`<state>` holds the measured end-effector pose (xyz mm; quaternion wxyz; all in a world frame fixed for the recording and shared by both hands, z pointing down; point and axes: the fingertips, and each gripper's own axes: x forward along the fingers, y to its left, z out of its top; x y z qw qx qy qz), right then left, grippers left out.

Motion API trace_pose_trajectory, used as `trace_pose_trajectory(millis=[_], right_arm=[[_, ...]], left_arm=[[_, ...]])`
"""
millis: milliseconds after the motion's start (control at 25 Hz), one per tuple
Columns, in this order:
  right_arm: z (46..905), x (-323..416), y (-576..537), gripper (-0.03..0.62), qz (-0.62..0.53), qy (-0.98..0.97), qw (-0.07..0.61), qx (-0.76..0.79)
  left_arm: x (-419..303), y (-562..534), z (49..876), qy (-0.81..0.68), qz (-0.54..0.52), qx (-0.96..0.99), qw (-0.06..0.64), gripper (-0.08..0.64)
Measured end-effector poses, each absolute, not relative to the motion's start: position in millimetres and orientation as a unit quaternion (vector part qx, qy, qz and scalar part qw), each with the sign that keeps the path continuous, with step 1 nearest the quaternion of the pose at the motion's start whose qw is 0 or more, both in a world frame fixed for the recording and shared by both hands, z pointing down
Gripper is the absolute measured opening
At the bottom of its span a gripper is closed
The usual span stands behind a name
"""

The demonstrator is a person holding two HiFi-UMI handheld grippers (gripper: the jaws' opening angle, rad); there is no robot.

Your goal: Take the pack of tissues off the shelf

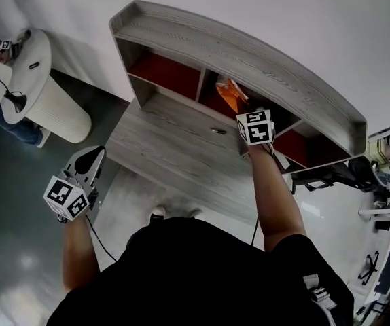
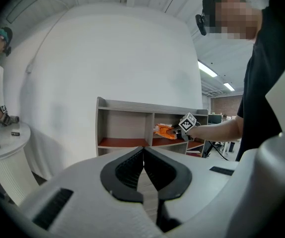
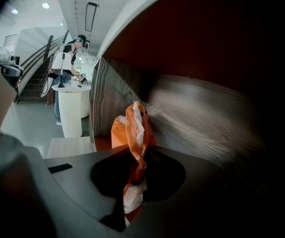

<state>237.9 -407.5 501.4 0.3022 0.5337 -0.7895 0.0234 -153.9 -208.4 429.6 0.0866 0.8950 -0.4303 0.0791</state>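
Tissue pack (image 3: 135, 128), orange, pinched between right gripper (image 3: 132, 177) jaws; bulk sticks out ahead of tips, inside shelf (image 1: 249, 53) compartment. Left gripper (image 2: 143, 155) jaws pressed together, nothing between.

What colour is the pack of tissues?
Orange, with some white showing. The pack of tissues shows best in the right gripper view.
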Motion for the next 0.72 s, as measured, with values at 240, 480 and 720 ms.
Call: trace_pose_trajectory(millis=[240, 480, 720], right_arm=[[487, 234, -383, 0.029, 0.013, -0.793, 0.294, 0.534], [472, 236, -346, 0.028, 0.009, -0.800, 0.267, 0.537], [458, 247, -300, 0.028, 0.005, -0.795, 0.259, 0.549]], left_arm=[[-151, -200, 430, -0.419, 0.073, 0.901, 0.084, 0.017], [-132, -200, 429, -0.391, 0.063, 0.915, 0.078, 0.017], [-105, -199, 429, -0.354, 0.068, 0.930, 0.073, 0.017]])
